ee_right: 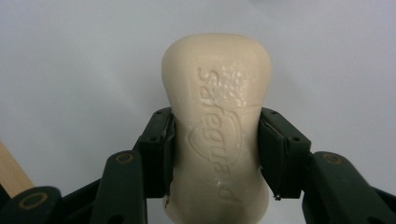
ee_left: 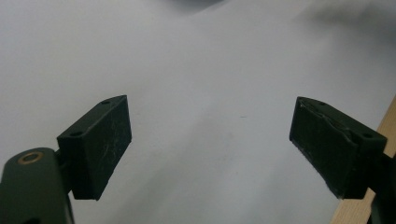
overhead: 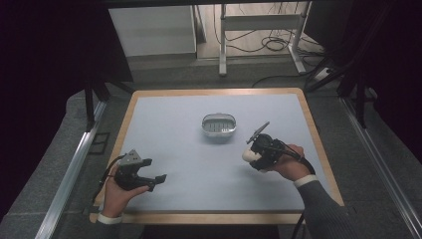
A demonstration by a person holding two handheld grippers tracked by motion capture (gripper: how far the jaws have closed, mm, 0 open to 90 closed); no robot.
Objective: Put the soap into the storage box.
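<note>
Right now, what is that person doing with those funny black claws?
A person sits at a pale blue table holding a two-jaw gripper in each hand. The right gripper is clamped on a cream-coloured bar of soap, held up above the table. A small oval grey soap dish sits in the middle of the table, with nothing in it that I can make out. The left gripper is open, holding nothing.

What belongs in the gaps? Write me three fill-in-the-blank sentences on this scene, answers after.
1. The right gripper is shut on a bar of ____.
2. The left gripper has its jaws ____, with nothing between them.
3. The soap dish sits near the table's ____.

Missing words: soap; open; middle
</note>
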